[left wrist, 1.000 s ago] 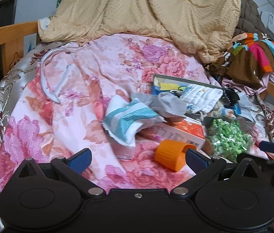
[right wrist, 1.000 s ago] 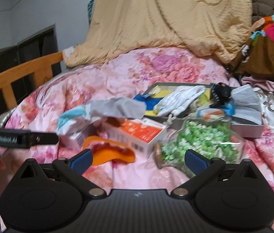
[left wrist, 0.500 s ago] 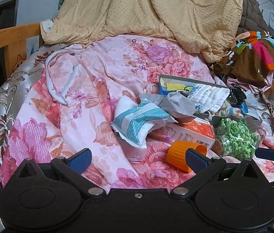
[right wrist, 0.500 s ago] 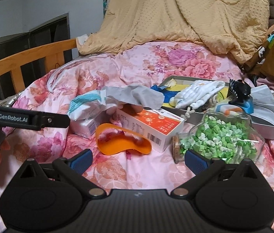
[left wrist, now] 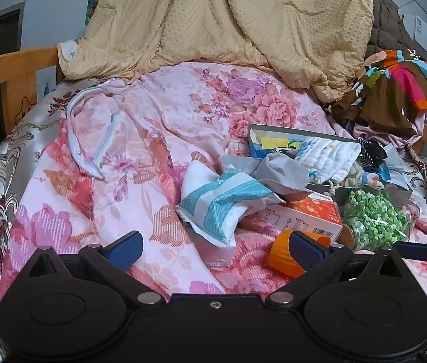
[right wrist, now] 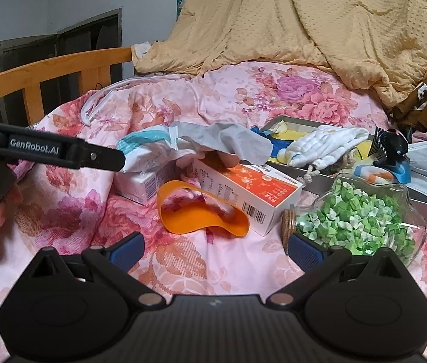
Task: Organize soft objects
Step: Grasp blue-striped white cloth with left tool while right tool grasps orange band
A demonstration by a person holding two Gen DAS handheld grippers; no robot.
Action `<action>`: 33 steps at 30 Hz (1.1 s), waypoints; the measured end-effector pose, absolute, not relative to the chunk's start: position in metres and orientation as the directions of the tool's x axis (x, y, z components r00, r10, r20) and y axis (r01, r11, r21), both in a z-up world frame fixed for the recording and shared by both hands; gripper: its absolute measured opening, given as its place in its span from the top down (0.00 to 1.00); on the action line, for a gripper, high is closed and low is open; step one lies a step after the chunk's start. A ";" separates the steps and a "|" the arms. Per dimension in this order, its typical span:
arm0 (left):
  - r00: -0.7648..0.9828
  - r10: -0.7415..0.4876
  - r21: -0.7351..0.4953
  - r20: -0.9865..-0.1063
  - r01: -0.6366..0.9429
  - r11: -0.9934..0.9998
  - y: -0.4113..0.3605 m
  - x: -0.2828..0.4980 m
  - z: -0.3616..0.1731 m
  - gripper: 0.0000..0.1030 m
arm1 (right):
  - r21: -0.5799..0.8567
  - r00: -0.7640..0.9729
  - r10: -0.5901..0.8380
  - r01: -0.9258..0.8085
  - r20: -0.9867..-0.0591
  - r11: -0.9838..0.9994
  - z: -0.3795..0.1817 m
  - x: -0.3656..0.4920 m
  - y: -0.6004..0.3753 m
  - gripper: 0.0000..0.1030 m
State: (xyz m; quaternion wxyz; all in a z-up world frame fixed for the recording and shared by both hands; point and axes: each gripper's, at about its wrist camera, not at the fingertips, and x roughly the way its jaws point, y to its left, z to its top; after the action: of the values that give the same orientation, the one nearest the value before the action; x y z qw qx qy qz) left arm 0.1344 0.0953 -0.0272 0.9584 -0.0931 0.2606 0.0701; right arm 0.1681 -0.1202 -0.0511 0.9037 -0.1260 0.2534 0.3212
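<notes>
Low over the pink floral bedspread (left wrist: 159, 139), left claw (left wrist: 215, 246) and right claw (right wrist: 215, 248) level, both spread wide, empty. Ahead, crumpled white-and-teal striped soft pack (left wrist: 225, 199) beside grey cloth (left wrist: 277, 171), near orange cardboard box (right wrist: 252, 190).

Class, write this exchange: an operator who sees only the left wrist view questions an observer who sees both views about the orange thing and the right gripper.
Operator: Is the orange thing a cup?
Observer: No. The orange ring is an open loop, and the bedcover shows through it.
Operator: Does the right gripper hold anything?
Observer: No. The right gripper is open and empty, with the jar just beyond its right finger.
</notes>
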 end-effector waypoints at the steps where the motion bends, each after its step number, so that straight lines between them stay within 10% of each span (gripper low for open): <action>1: 0.856 0.086 -0.141 -0.510 -0.182 0.973 0.096 0.135 -0.027 0.01 | -0.068 0.665 0.517 -0.646 -0.539 0.760 -0.052 0.168 -0.119 0.00; 33: 0.891 0.002 -0.086 -0.453 -0.045 0.995 0.101 0.172 -0.029 0.01 | -0.208 0.711 0.566 -0.681 -0.417 0.702 -0.070 0.183 -0.092 0.00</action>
State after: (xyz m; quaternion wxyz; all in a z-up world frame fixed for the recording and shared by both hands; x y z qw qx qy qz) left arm 0.1719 0.1013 -0.0291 0.9713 -0.0471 0.2326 0.0121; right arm 0.1826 -0.0924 -0.0701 0.9079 -0.1764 0.1632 0.3434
